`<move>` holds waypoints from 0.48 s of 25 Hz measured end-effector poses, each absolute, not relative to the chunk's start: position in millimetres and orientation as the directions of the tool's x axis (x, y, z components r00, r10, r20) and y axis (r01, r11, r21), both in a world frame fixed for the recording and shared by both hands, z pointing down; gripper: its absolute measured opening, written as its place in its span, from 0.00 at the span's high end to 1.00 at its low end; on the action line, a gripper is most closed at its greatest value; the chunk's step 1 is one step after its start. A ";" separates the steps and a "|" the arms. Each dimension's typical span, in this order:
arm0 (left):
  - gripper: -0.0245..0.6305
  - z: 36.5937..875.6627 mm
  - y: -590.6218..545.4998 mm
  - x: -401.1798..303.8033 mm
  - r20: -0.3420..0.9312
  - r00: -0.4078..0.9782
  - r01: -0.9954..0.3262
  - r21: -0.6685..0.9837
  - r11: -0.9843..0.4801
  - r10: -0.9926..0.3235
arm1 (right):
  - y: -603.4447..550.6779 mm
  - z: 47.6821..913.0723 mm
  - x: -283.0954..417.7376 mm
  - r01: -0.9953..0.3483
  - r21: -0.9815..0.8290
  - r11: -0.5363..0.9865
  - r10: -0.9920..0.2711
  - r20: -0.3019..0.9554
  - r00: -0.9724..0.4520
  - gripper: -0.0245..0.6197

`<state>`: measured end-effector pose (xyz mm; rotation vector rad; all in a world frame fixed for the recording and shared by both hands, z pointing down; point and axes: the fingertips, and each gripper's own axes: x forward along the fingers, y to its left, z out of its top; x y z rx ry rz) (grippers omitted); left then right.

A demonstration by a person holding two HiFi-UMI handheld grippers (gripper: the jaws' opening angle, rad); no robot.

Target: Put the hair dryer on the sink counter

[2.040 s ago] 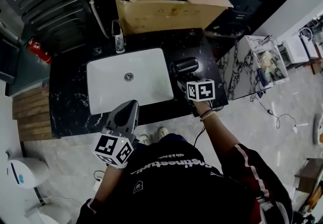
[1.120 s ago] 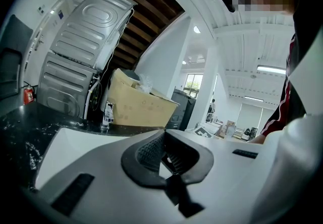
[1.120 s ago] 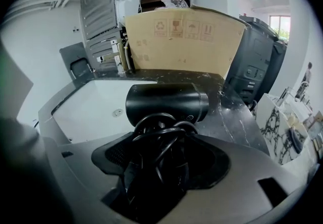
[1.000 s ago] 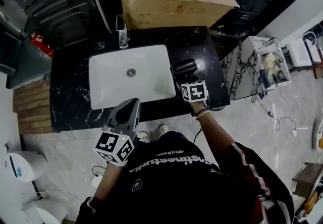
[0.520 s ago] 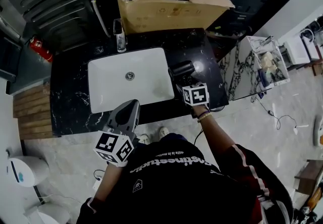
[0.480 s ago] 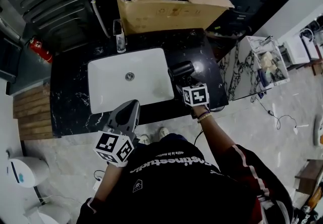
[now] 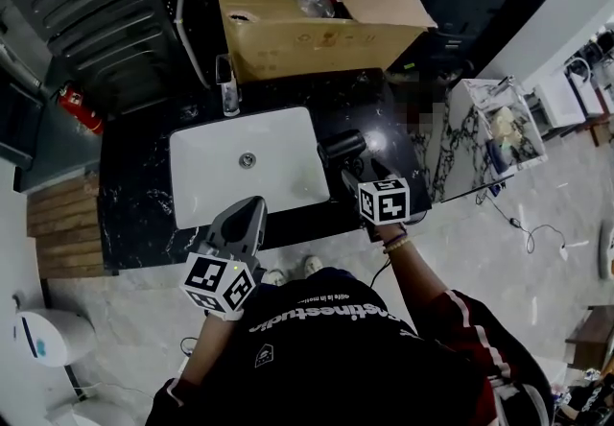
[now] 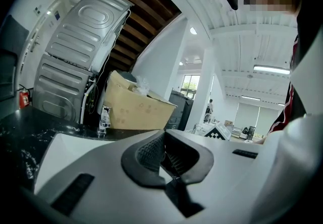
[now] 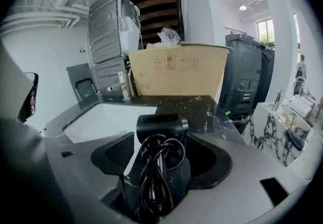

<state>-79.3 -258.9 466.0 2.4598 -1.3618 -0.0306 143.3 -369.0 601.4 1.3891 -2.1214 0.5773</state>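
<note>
Your head view is evenly lit from above; the white rectangular sink basin (image 7: 245, 170) is brightest, almost washed out; the black veined stone counter (image 7: 134, 189) reads dark, with a pale glint near its right edge. Both gripper views bend straight lines; the right gripper view goes black at its corners. In the left gripper view the long ceiling light strips (image 8: 271, 69) glare, and your left gripper (image 8: 164, 155) is soft up close; in the right gripper view the tall window (image 9: 265, 29) blows out; the black hair dryer (image 9: 161, 127) in your right gripper (image 9: 162, 160) is sharp, its cord glinting.
</note>
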 end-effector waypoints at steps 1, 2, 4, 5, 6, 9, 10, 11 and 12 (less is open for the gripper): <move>0.94 464.3 -260.6 -80.5 0.136 0.541 -0.823 0.288 -0.489 -0.830 | -371.1 592.6 141.5 -0.923 -0.064 0.380 -0.708 0.622 -0.335 0.48; 0.94 462.4 -262.0 -81.6 0.134 0.539 -0.826 0.281 -0.489 -0.832 | -372.9 583.7 138.9 -0.921 -0.066 0.384 -0.719 0.604 -0.343 0.48; 0.94 457.1 -264.4 -84.2 0.126 0.534 -0.830 0.267 -0.490 -0.836 | -375.4 564.4 131.8 -0.916 -0.064 0.397 -0.739 0.569 -0.360 0.48; 0.94 453.6 -266.1 -86.0 0.120 0.530 -0.833 0.258 -0.489 -0.839 | -376.8 553.1 127.3 -0.913 -0.064 0.403 -0.750 0.548 -0.369 0.48; 0.94 449.4 -268.3 -88.6 0.113 0.525 -0.837 0.248 -0.488 -0.844 | -378.7 540.9 122.5 -0.910 -0.063 0.409 -0.762 0.524 -0.379 0.48; 0.94 434.2 -277.3 -101.2 0.088 0.498 -0.855 0.212 -0.472 -0.863 | -384.9 500.9 105.3 -0.900 -0.053 0.432 -0.800 0.440 -0.409 0.48; 0.94 428.5 -280.9 -107.1 0.079 0.486 -0.863 0.202 -0.463 -0.870 | -386.4 487.1 98.6 -0.897 -0.043 0.440 -0.812 0.408 -0.417 0.48; 0.94 422.4 -284.9 -113.7 0.069 0.472 -0.871 0.193 -0.453 -0.879 | -387.6 473.8 91.4 -0.894 -0.028 0.447 -0.825 0.375 -0.424 0.48; 0.94 415.4 -289.3 -120.5 0.058 0.457 -0.879 0.184 -0.440 -0.888 | -388.5 461.2 83.9 -0.892 -0.010 0.453 -0.836 0.342 -0.429 0.48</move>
